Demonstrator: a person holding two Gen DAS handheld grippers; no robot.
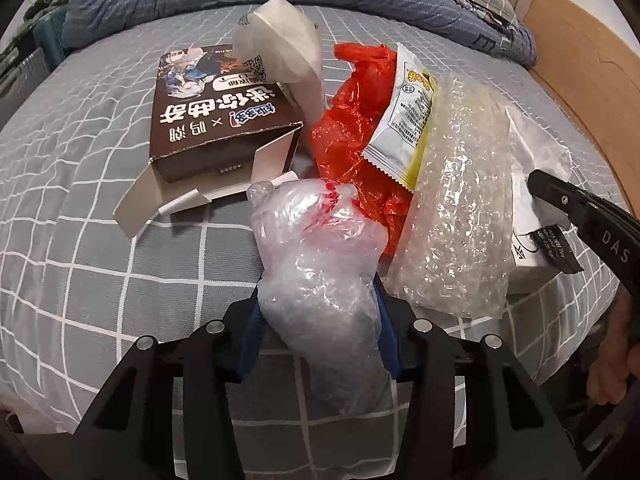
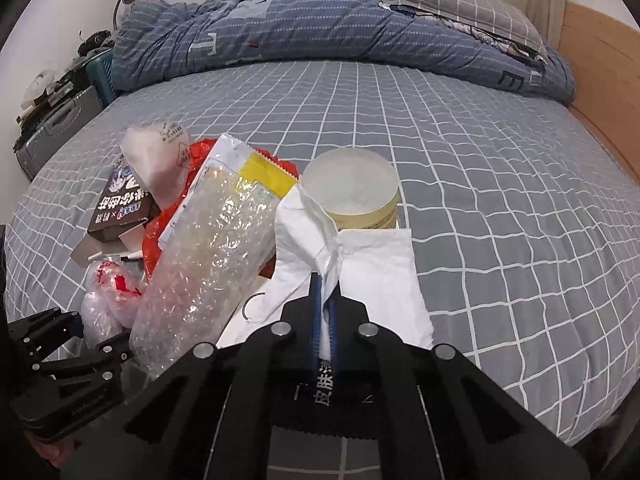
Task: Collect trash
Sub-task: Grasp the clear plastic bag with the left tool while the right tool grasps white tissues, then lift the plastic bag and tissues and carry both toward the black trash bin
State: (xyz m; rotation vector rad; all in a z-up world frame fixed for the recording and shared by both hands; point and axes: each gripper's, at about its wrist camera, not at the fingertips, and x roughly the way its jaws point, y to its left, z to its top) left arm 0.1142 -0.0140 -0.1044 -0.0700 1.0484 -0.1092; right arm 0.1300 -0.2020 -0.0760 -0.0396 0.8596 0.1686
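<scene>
My left gripper is shut on a crumpled clear plastic bag with red print, just above the bed; the bag also shows in the right wrist view. My right gripper is shut on a white paper tissue, which shows in the left wrist view. Between them lies a bubble wrap sheet, a red plastic bag, a white-yellow snack wrapper, an open brown box and a white mask.
All lies on a grey checked bed sheet. A round yellow tub with a clear lid stands behind the tissue. A rolled blue quilt lies at the far end, a wooden bed frame on the right, suitcases on the left.
</scene>
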